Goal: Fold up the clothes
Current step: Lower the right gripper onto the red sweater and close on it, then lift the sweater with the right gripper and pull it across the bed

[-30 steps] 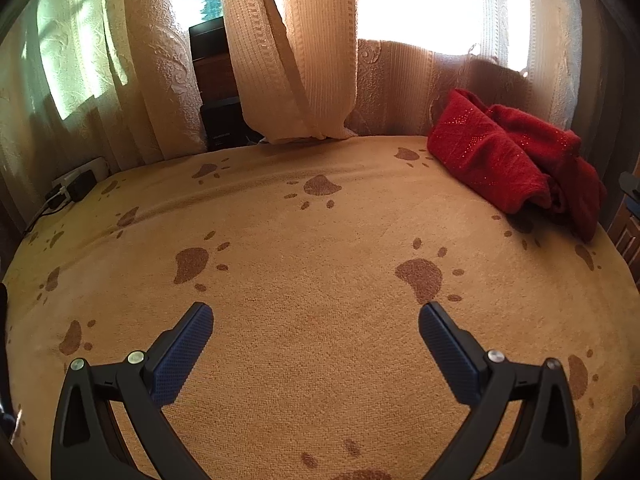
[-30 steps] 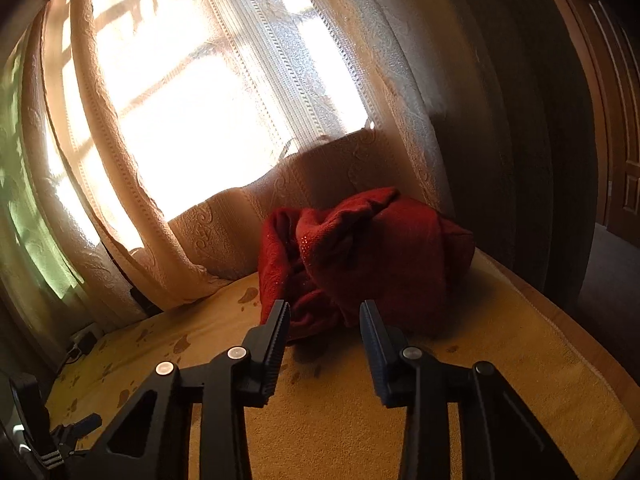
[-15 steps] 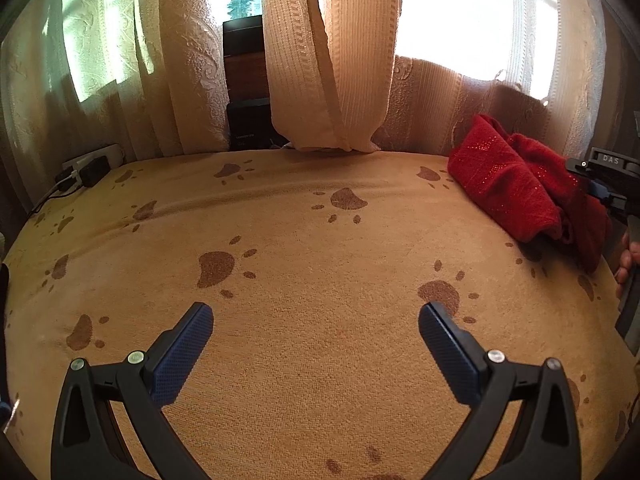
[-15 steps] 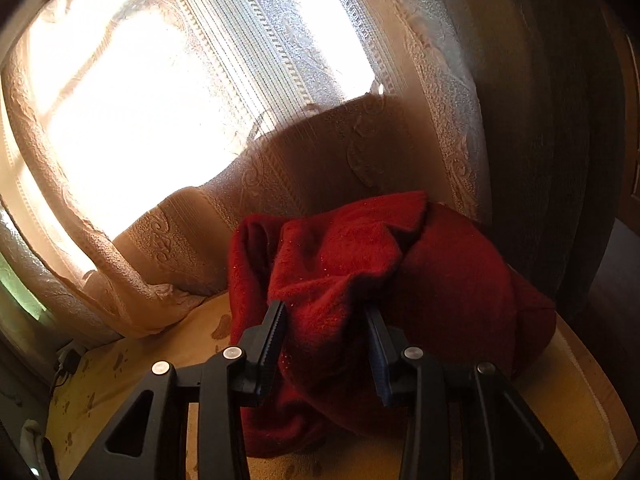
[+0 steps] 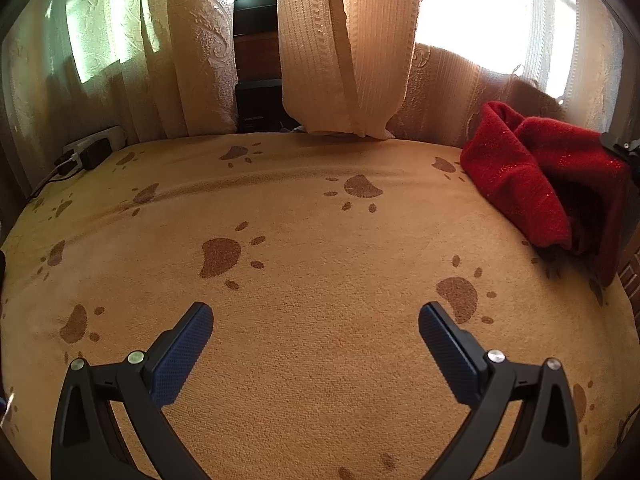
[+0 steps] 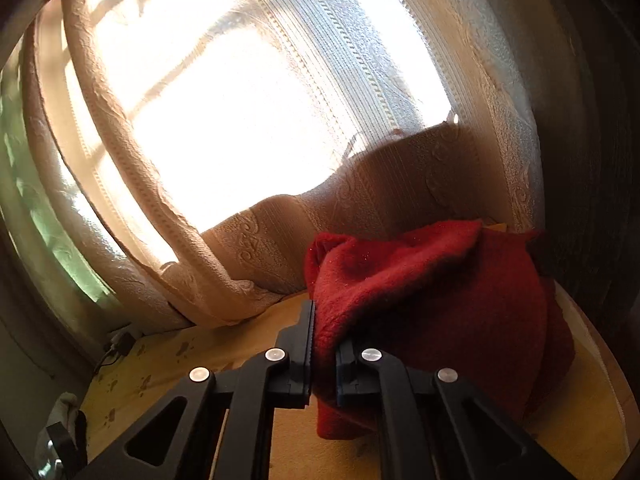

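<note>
Right gripper fingers just clenched on red garment; left gripper fingers released, no legible writing

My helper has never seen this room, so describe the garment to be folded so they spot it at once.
Find the tan paw-print blanket spread below the curtained window. At its far right edge, against the curtain, lies a crumpled red knit garment, faintly glittery. It is the only red thing there, and the right gripper is shut on its edge.

Paw-print blanket, cream curtains, power strip at edge.
</note>
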A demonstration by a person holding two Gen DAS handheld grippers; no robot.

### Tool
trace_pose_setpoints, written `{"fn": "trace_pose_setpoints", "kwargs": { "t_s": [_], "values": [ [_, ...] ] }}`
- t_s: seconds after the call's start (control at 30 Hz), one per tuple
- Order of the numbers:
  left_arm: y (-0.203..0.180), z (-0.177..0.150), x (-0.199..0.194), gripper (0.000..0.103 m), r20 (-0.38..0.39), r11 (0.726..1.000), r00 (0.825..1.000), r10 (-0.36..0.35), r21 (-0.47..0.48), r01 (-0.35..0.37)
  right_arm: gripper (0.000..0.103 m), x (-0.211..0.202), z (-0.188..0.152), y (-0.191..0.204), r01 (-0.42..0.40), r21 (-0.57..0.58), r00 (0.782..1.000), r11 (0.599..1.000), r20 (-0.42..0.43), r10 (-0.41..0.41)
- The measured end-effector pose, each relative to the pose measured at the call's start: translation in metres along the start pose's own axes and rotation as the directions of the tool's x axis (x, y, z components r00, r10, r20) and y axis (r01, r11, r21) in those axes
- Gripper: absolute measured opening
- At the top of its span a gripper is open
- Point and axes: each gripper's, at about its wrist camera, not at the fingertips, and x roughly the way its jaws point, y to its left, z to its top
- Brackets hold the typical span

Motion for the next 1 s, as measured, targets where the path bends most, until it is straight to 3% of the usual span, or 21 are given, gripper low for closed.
{"fn": "trace_pose_setpoints", "kwargs": {
  "t_s": [0.13, 0.27, 0.4, 0.5, 0.6, 0.83, 1.0],
  "values": [
    [0.004, 0.004, -0.007, 0.103, 0.017, 1.000, 1.000, -0.004, -0.011, 0.004, 0.007, -0.056, -0.017, 0.044, -0.196, -0.112, 0.981, 0.974, -0.026, 0.194],
    [0.020, 0.013, -0.016, 0.103, 0.043, 0.998, 0.999, -0.005, -0.058, 0.008, 0.007, -0.107, -0.071, 0.089, -0.369, -0.270, 0.927, 0.889, -0.173, 0.332],
    [0.037, 0.021, -0.022, 0.103, 0.061, 0.995, 0.998, 0.007, -0.102, 0.000, 0.007, -0.132, -0.146, 0.113, -0.466, -0.368, 0.866, 0.805, -0.377, 0.329],
    [0.041, 0.024, -0.025, 0.103, 0.062, 0.994, 0.998, -0.010, -0.106, 0.016, 0.007, -0.138, -0.187, 0.114, -0.469, -0.375, 0.841, 0.799, -0.466, 0.275],
    [0.036, 0.024, -0.027, 0.103, 0.066, 0.996, 0.998, -0.021, -0.086, 0.027, 0.007, -0.143, -0.202, 0.107, -0.445, -0.352, 0.842, 0.823, -0.478, 0.251],
    [0.028, 0.019, -0.044, 0.103, 0.090, 0.998, 0.995, -0.048, -0.029, 0.050, 0.008, -0.131, -0.199, 0.097, -0.404, -0.276, 0.840, 0.872, -0.490, 0.234],
    [0.040, 0.013, -0.055, 0.103, 0.080, 0.997, 0.995, -0.067, -0.020, 0.068, 0.008, -0.121, -0.164, 0.058, -0.312, -0.101, 0.887, 0.945, -0.388, 0.251]
  ]
}}
